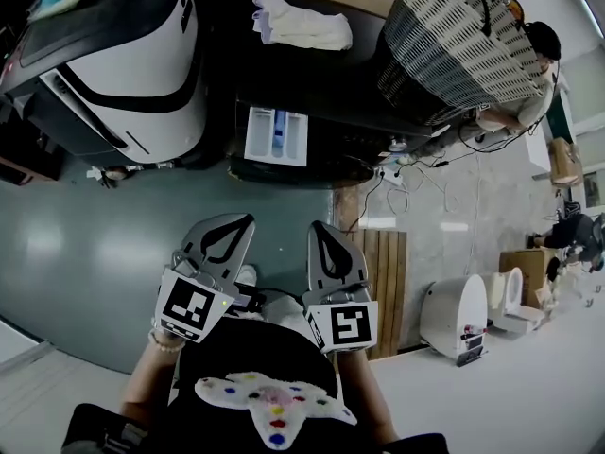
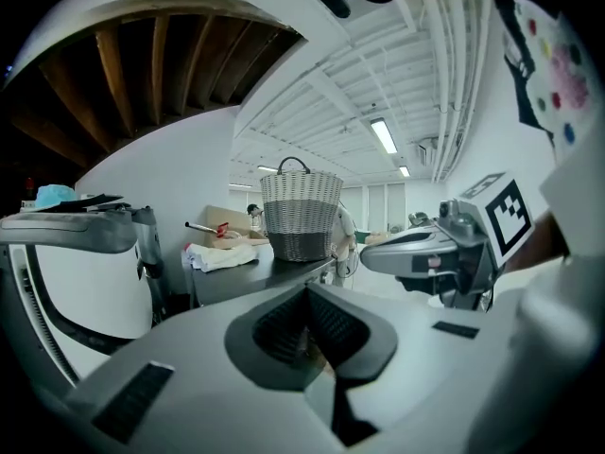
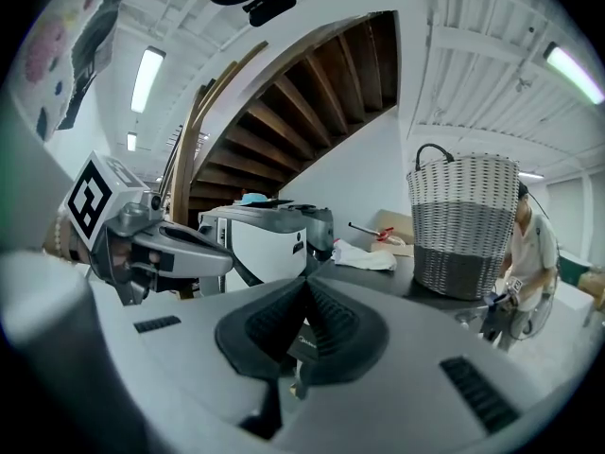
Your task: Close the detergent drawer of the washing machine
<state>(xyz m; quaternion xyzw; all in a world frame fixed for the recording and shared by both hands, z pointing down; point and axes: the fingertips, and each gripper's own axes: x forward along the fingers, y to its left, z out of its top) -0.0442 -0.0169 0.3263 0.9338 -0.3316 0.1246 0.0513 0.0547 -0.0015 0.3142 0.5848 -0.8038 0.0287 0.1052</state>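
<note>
The dark washing machine (image 1: 321, 83) stands ahead of me in the head view. Its white detergent drawer (image 1: 276, 136) is pulled out toward me, with a blue compartment in the middle. My left gripper (image 1: 242, 221) and right gripper (image 1: 318, 227) are side by side, well short of the drawer, both pointing at it. Both have their jaws shut with nothing between them. In the left gripper view the closed jaws of the left gripper (image 2: 307, 293) hide the drawer, and the right gripper (image 2: 425, 253) shows alongside. The closed jaws of the right gripper (image 3: 304, 288) likewise cover the machine's front.
A woven laundry basket (image 1: 454, 45) and a white cloth (image 1: 302, 22) sit on the washing machine's top. A large white and black machine (image 1: 123, 60) stands to the left. A person (image 1: 531, 74) is at the right. Cables (image 1: 406, 173), a wooden slat mat (image 1: 383, 282) and white appliances (image 1: 456, 318) lie on the floor.
</note>
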